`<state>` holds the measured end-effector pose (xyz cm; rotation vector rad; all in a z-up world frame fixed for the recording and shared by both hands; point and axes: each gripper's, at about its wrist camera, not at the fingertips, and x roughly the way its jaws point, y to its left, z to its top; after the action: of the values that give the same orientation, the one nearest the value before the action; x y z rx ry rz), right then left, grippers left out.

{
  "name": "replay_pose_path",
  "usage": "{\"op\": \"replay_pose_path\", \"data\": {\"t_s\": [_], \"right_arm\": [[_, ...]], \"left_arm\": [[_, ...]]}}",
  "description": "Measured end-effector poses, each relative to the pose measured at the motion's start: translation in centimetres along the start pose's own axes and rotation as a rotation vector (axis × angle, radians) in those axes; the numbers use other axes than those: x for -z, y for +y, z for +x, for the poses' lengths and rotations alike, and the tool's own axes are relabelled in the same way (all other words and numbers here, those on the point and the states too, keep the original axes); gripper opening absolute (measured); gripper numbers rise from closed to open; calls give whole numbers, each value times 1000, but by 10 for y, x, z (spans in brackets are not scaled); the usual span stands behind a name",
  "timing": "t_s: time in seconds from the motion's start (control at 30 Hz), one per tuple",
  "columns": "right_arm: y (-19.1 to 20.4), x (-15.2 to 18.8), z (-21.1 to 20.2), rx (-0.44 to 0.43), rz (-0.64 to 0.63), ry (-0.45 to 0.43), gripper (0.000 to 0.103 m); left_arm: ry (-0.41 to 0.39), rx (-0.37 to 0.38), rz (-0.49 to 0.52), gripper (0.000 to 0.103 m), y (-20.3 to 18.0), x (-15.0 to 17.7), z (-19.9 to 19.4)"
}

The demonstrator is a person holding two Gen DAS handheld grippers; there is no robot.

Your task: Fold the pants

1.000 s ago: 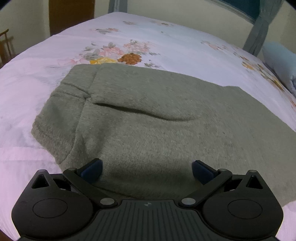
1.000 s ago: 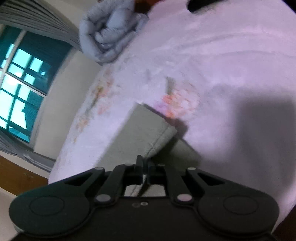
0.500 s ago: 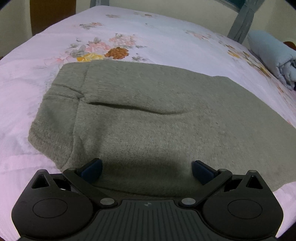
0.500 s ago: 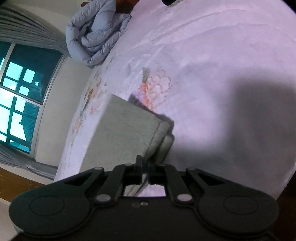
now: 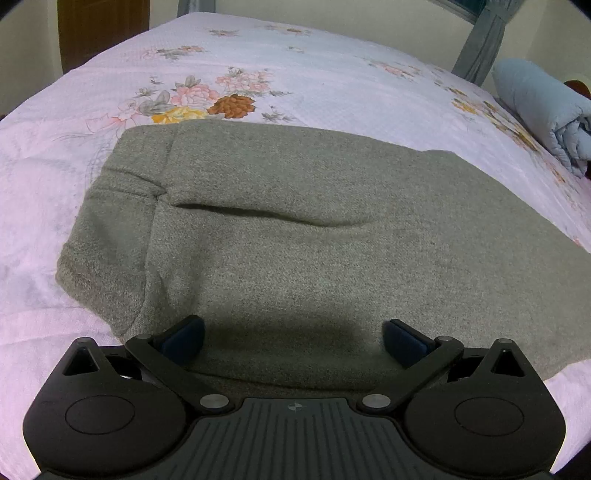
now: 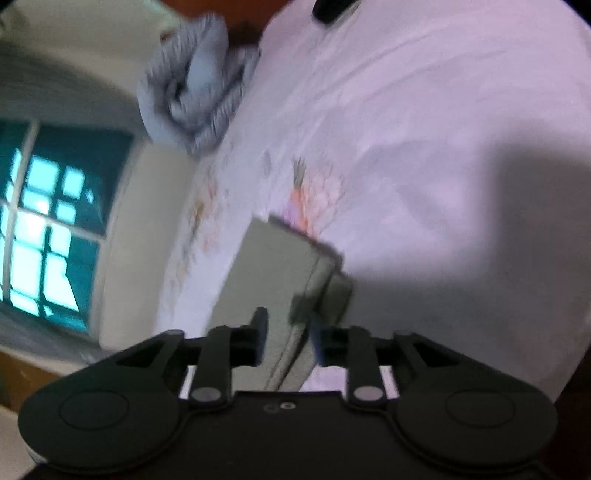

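Observation:
Grey-green knit pants (image 5: 314, 229) lie folded flat on the pink floral bedspread (image 5: 314, 74), filling the middle of the left wrist view. My left gripper (image 5: 293, 338) hovers over their near edge, open, its blue pads spread wide with nothing between them. In the blurred right wrist view the pants' end (image 6: 280, 273) shows as stacked layers. My right gripper (image 6: 286, 332) has its jaws opening, and the fabric edge still runs between the fingers with a gap on each side.
A rolled pale blue quilt (image 5: 543, 110) lies at the bed's far right, seen also as the quilt (image 6: 195, 96) by the window (image 6: 48, 221). A dark wooden door (image 5: 99, 29) stands beyond the bed's far left corner. Bare bedspread (image 6: 443, 166) stretches right of the pants.
My right gripper, shut on the pants' edge before, has parted its fingers and rolled while shifting. The left view has tilted slightly; the pants lie as before.

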<state>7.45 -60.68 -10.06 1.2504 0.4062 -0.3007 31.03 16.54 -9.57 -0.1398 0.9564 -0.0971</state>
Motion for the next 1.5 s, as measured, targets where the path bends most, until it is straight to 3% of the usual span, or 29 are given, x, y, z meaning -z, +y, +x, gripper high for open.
{"op": "replay_pose_path", "data": {"t_s": [0.17,0.3,0.47,0.6,0.7,0.77,0.83,0.9,1.0,1.1,1.23,1.27,1.33,1.5], "right_arm": [[-11,8,-9,-77,39,-11,19],[11,30,16,-161,41,96,19],[23,49,46,-84,32,138,16],[41,60,42,-75,-64,137,17],[39,77,45,-73,-2,141,18],[33,86,45,-72,51,156,18],[32,95,50,-79,79,200,18],[38,94,49,-88,51,198,20],[35,90,58,-74,86,232,20],[32,87,61,-82,91,240,20],[30,94,69,-96,89,281,15],[33,98,73,-89,83,297,10],[39,102,77,-60,53,328,0],[62,97,42,-147,-32,283,0]], "left_arm": [[-3,-5,4,103,-1,1,0],[-4,-5,2,103,-2,0,-1],[-50,-35,-10,103,-10,6,-20],[-141,49,-32,103,-55,32,-52],[-184,86,-126,103,-98,47,-53],[-175,162,-175,102,-124,53,-48],[-179,165,-150,97,-154,58,-51],[-210,102,-60,96,-176,61,-52],[-258,-46,1,96,-166,48,-51],[-283,-225,35,96,-123,26,-48],[-203,-400,13,96,-54,10,-25],[-156,-399,3,97,-40,10,-15],[-151,-327,-17,99,-24,16,-8],[-161,-309,-30,100,-18,23,-7]]}}
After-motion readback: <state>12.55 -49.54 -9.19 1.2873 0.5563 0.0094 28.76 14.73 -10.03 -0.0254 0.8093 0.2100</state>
